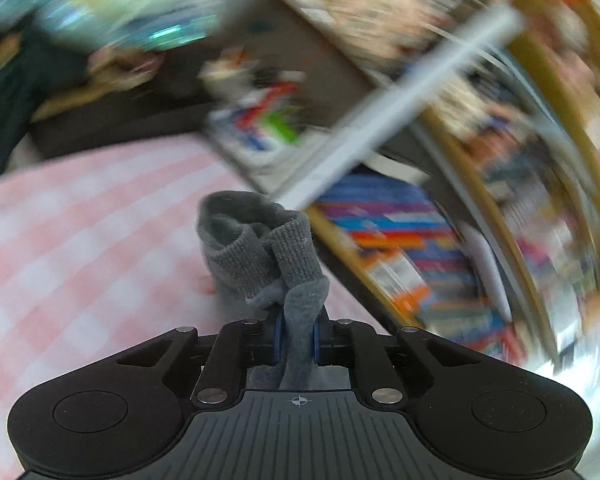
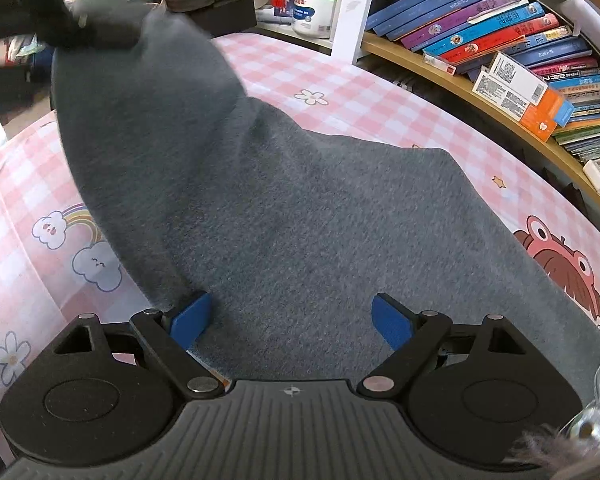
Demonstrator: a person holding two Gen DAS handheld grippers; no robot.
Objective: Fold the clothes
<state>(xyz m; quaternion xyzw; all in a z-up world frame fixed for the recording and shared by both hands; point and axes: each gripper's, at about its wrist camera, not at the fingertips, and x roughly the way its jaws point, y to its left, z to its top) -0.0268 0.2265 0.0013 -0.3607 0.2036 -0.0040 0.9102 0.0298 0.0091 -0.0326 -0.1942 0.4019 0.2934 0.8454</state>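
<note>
Beyond the pink checked tablecloth's [image 2: 340,92] far edge, slanted books [image 2: 500,28] crowd; our left gripper [image 1: 296,338] pinches the grey knitted garment [image 2: 284,216], apparently a cuff; right gripper [image 2: 292,320] gapes.

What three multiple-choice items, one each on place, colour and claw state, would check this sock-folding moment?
1. Where do the books stand relative to the table?
A. On a shelf beside it
B. Stacked on the cloth
C. Under the sock

2. What colour is the sock?
A. Pink
B. Grey
C. Green

3. How are the claws set?
A. Both open
B. Left claw shut on the sock, right claw open
C. Both shut

Key: 1 A, the wooden shelf runs along the table edge; 2 B, grey knit in both views; 3 B, fabric is pinched between the left pads, while the right pads stand wide apart.
</note>
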